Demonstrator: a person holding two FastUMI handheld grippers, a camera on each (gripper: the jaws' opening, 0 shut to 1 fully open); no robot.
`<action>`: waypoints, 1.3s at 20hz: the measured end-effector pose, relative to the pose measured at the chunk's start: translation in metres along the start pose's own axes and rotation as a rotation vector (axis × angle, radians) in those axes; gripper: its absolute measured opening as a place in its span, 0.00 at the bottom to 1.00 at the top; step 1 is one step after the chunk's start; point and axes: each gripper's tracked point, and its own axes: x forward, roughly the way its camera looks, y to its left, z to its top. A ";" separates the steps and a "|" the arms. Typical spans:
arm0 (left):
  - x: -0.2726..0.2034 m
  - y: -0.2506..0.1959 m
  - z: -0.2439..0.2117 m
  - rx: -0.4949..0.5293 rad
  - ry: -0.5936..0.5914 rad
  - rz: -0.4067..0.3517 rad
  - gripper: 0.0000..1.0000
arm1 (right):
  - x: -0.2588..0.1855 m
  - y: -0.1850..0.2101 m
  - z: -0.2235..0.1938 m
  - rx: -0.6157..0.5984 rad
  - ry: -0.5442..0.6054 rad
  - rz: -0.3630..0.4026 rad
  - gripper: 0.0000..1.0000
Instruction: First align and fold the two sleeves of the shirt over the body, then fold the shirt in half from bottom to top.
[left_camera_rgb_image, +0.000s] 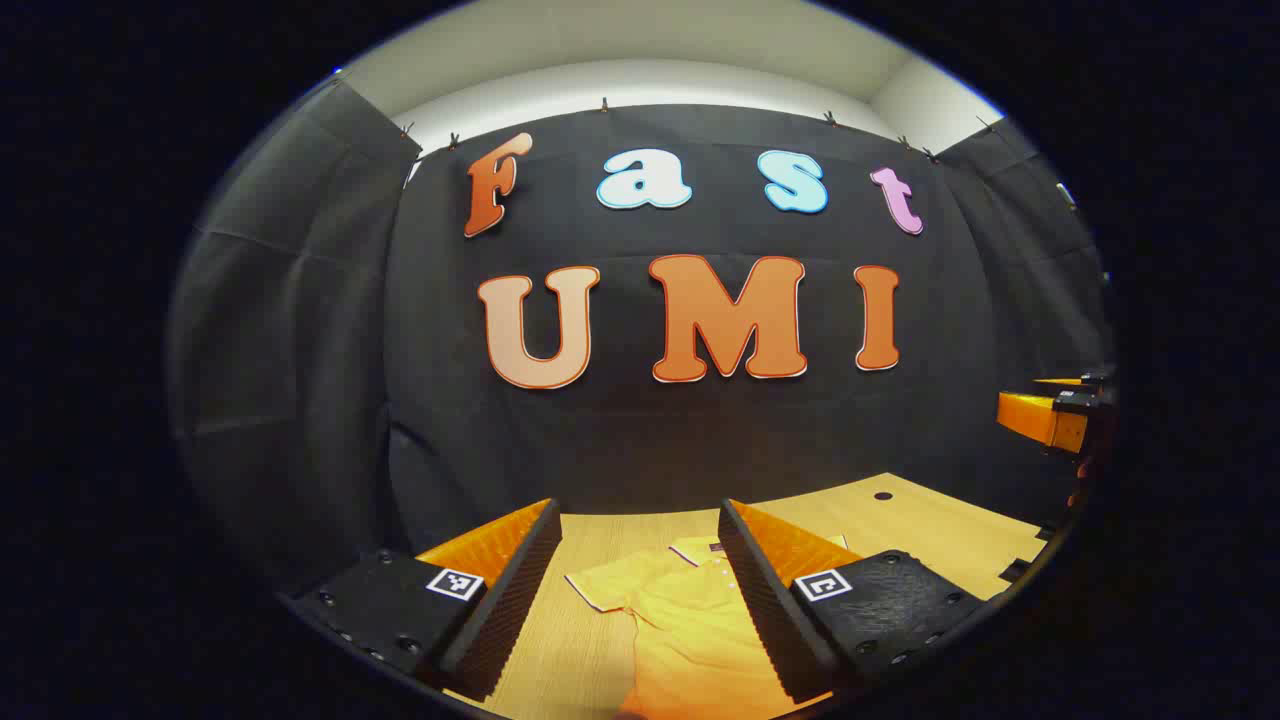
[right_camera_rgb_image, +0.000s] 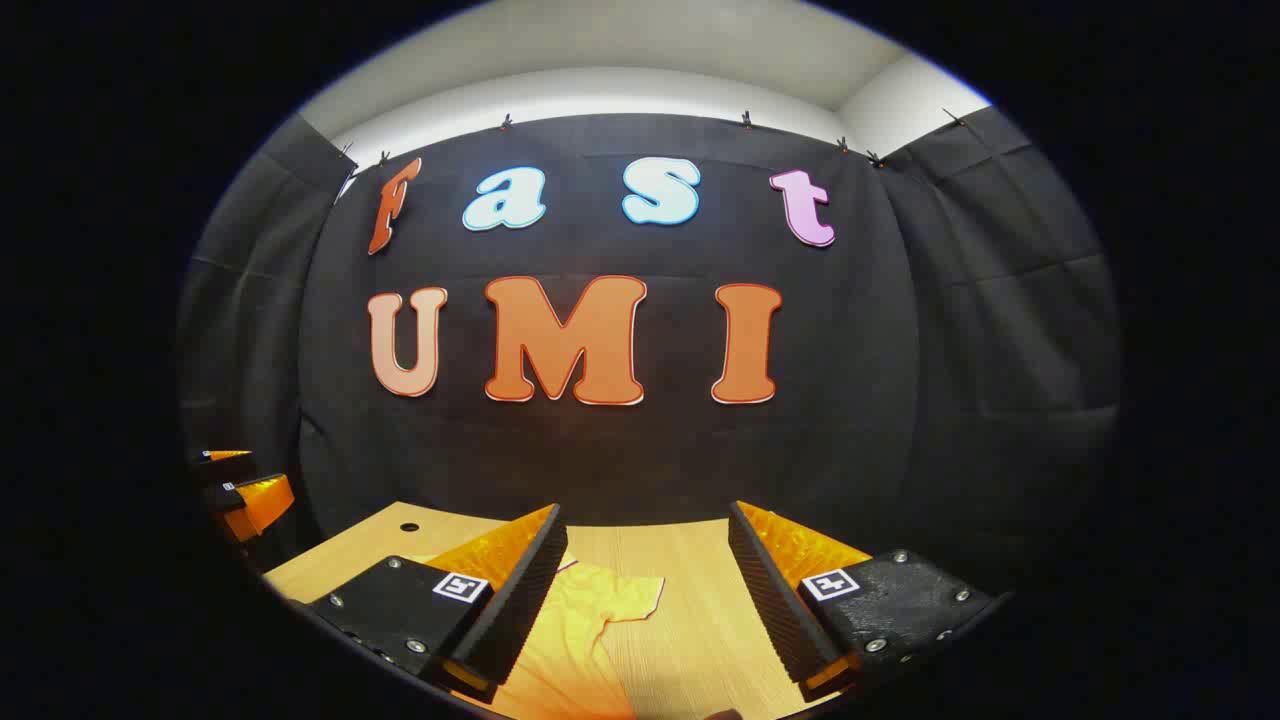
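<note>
Both tongs, left (left_camera_rgb_image: 635, 590) and right (right_camera_rgb_image: 645, 590), spread open above shirt (left_camera_rgb_image: 690, 620) lying flat on tabletop (left_camera_rgb_image: 900, 520), collar caught in left gripper view, one sleeve (right_camera_rgb_image: 625, 598) in right gripper view.

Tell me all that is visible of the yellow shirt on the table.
The shirt is a yellow short-sleeved polo of soft cloth, lying flat and unfolded on the wooden table. In the left gripper view its collar, with a darker inner band, points toward the booth wall, and one sleeve spreads out to the side. In the right gripper view the other sleeve lies spread on the wood. Both sleeves have thin dark edging. Neither the left gripper nor the right gripper touches it; both are open above it.
</note>
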 end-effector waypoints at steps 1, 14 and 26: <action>0.001 -0.001 0.005 0.003 -0.007 0.006 0.96 | 0.007 0.002 0.000 0.005 -0.003 0.012 0.98; 0.032 -0.019 0.012 -0.014 0.013 0.000 0.97 | 0.049 0.024 -0.001 0.009 0.017 0.092 1.00; 0.071 -0.015 0.044 -0.075 -0.044 -0.014 0.97 | 0.056 0.034 0.000 -0.011 0.032 0.099 0.98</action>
